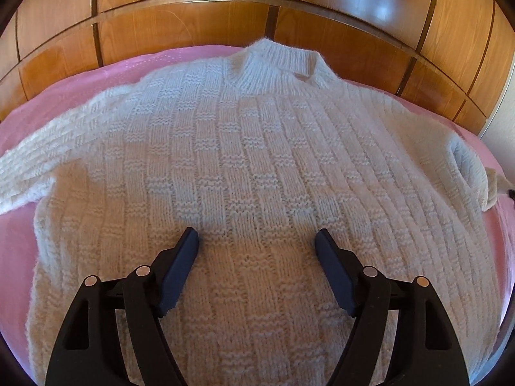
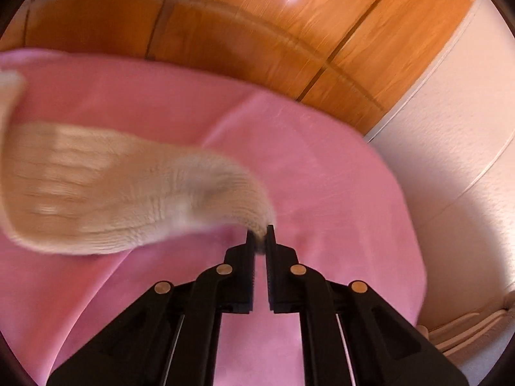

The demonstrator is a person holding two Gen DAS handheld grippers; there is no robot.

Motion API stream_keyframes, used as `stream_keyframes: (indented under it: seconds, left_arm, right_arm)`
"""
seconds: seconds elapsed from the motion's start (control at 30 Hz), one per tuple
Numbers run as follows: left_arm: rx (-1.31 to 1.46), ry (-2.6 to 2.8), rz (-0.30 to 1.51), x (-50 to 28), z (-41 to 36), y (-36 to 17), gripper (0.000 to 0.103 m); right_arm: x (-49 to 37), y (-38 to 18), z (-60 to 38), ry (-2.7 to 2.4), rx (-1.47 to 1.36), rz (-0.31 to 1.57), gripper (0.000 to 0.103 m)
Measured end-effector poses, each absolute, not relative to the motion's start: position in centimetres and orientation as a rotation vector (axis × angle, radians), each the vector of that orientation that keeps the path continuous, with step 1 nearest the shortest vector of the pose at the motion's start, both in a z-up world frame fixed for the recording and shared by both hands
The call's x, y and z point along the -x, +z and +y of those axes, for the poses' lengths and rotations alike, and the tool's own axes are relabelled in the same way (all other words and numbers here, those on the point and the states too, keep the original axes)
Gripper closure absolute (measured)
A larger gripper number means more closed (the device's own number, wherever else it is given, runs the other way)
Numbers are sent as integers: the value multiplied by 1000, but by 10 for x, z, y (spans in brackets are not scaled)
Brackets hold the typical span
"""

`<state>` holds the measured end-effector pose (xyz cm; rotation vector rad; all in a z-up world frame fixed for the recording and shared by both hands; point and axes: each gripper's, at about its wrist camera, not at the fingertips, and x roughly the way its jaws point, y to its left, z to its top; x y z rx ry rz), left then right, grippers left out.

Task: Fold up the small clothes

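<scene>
A cream knit sweater lies flat, front side up, on a pink bedspread, its collar at the far end. My left gripper is open and empty, low over the sweater's lower middle. One sleeve stretches out to the left. In the right wrist view my right gripper is shut on the cuff of the other sleeve, which hangs lifted and blurred above the bedspread.
A wooden panelled wardrobe stands behind the bed. A white wall is at the right in the right wrist view. The bed's edge curves off on the right.
</scene>
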<state>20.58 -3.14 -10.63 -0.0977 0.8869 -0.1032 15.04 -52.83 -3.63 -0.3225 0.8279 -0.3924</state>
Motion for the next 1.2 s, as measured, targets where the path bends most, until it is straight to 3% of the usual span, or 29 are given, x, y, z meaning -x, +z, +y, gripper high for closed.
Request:
stream_keyframes:
  seconds: [0.3,0.57,0.77,1.0,1.03,1.07,1.1,1.13,1.2]
  left_arm:
    - [137,-132,878,-202,-25,-108,27]
    - [153,-148,879,-199,-20,-108,27]
    - [136,-141,883,-198,-22,-108,27]
    - [108,-131,888,-199,-30,-113,25]
    - [106,-131,888,-199,-30,-114,25]
    - [104,-130,888,-200,-31,-115,24]
    - [101,-130,889,-200,-31,-115,24]
    - [99,-129,889,-200,-32,-114,24]
    - [96,-129,890,-200,-32,-114,24]
  right_arm:
    - [-42,64,-511,-379,303,752,99]
    - [17,91,-519,-312,74,791,99]
    - [-19,74,-574,-326,-112,870,99]
    - [-102,2,-659,-471,-300,1034,97]
    - [-108,-8,-671,-528,-322,1031,95]
    - [-108,-14,-680,-555,-344,1018,80]
    - [-110,-21,-693,-586,-413,977,55]
    - [-106,-24,-697,-611,-459,939,50]
    - [-94,-33,-701,-606,-569,882,50]
